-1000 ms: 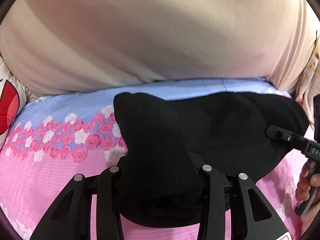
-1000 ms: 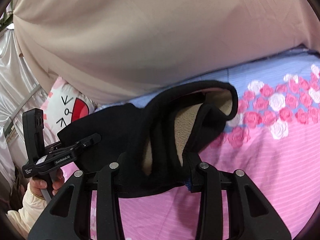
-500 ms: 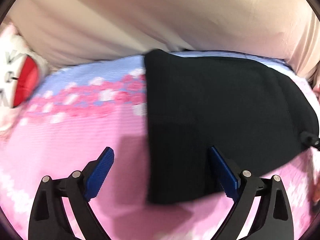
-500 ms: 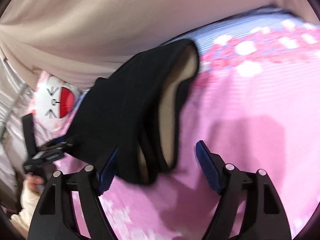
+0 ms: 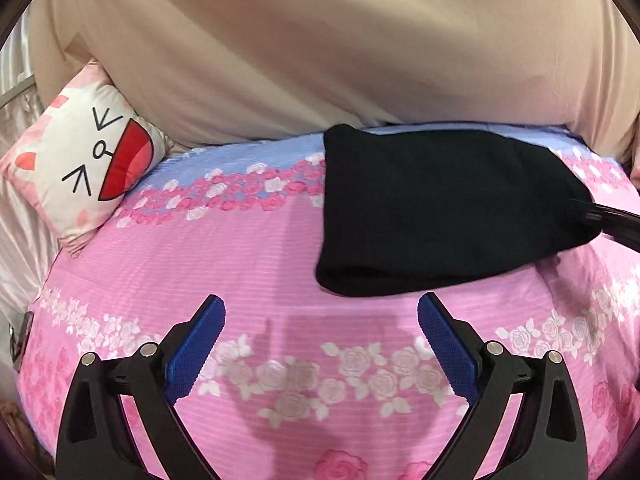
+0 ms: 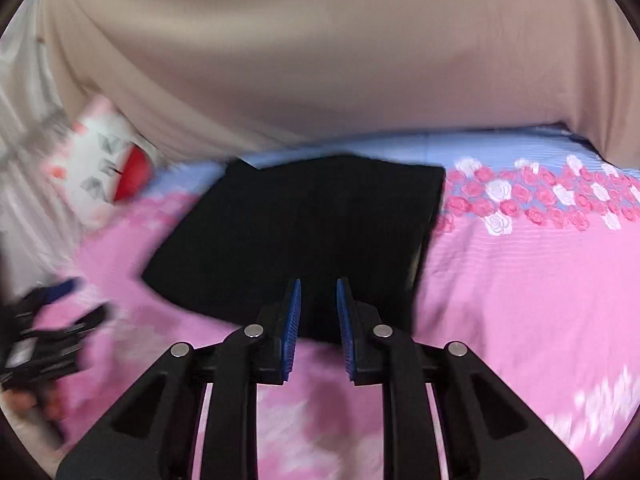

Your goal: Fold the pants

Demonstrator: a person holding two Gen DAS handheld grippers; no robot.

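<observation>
The black pants (image 5: 440, 208) lie folded into a flat bundle on the pink rose-print bed cover (image 5: 240, 264). They also show in the right wrist view (image 6: 304, 232). My left gripper (image 5: 320, 312) is open wide and empty, a short way in front of the bundle's near edge. My right gripper (image 6: 318, 292) has its blue pads close together with a narrow gap and nothing between them, at the bundle's near edge. The right gripper's fingertips (image 5: 600, 216) reach the bundle's right side in the left wrist view. The left gripper (image 6: 52, 320) shows blurred at the lower left.
A white cat-face cushion (image 5: 84, 164) leans at the left end of the bed and also shows in the right wrist view (image 6: 100, 168). A beige curtain (image 5: 320, 48) hangs along the far side. The cover's far strip is light blue (image 6: 500, 148).
Both grippers let go of the pants, which dropped flat onto the bed. Both pulled back from the bundle. The right gripper's jaws then narrowed; the left stayed wide open.
</observation>
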